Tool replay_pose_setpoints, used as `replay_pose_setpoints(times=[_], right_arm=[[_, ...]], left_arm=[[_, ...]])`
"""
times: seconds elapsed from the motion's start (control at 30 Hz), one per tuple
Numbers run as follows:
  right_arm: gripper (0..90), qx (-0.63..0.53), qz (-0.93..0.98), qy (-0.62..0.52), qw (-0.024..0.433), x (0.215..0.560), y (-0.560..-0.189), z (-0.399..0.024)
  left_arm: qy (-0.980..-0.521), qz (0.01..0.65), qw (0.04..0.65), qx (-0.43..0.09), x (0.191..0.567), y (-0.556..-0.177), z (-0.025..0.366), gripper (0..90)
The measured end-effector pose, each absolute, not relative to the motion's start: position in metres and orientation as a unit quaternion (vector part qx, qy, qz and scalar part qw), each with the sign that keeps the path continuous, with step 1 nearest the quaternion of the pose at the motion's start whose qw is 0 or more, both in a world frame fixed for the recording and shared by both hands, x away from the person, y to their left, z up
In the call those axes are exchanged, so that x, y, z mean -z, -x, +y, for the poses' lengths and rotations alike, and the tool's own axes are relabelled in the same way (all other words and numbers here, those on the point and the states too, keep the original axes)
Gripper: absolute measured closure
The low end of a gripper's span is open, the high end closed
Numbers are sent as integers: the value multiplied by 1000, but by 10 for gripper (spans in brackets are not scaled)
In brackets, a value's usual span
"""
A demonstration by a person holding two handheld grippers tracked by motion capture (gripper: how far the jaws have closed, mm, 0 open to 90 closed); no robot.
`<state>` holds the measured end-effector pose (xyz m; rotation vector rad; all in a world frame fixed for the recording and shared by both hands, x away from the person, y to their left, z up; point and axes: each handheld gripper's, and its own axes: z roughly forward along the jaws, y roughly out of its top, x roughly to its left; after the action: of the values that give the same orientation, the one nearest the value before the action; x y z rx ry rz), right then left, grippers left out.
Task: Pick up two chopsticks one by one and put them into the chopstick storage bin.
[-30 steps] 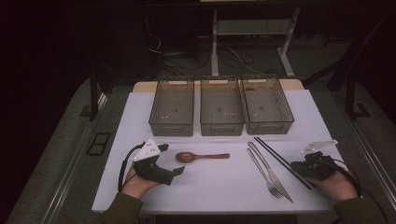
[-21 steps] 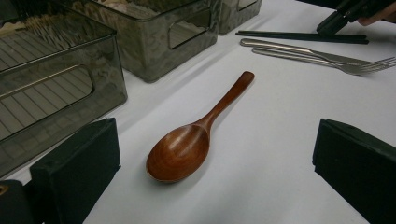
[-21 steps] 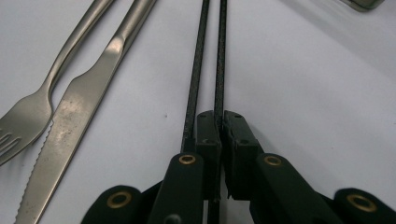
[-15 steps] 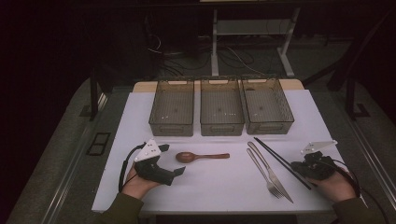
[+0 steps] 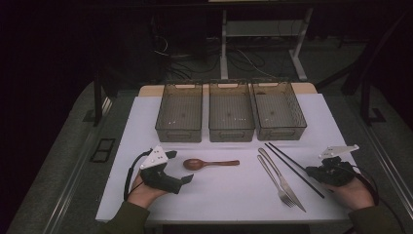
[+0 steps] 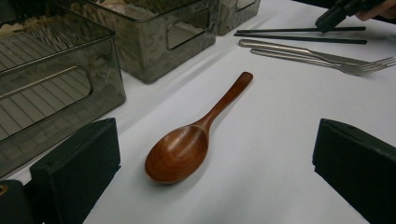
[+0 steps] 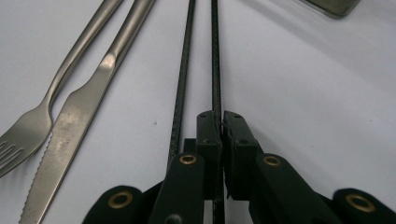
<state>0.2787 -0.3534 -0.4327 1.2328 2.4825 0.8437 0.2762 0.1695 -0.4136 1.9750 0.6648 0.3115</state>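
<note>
Pickup stage: our right gripper [image 7: 218,122] is clenched on one black chopstick [image 7: 215,60]; its twin [image 7: 182,79] lies just beside, on the white table [image 5: 229,190]. Next we judge a lift toward a bin [image 5: 278,109]. Left gripper [image 6: 215,168] gapes wide around the wooden spoon [image 6: 187,144], not touching.

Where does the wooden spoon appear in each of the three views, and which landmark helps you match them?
High view: wooden spoon lies left of centre, bowl toward the left gripper.
Left gripper view: wooden spoon lies at centre between the open jaws, handle pointing away.
Right gripper view: not in it.
Shared landmark: the fork beside the knife.
</note>
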Motion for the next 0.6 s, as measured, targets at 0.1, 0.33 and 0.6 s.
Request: replay_pose_setpoints(times=[0.1, 0.33, 0.6], right_arm=[[849, -295, 848, -424, 121, 431, -279, -355], [849, -317, 840, -423, 125, 424, -277, -360], [849, -339, 833, -418, 128, 417, -275, -364]], left_arm=[[-814, 275, 495, -128, 414, -276, 169, 0], [-814, 274, 495, -127, 414, -276, 168, 0], [-816, 272, 495, -126, 415, -276, 167, 0]])
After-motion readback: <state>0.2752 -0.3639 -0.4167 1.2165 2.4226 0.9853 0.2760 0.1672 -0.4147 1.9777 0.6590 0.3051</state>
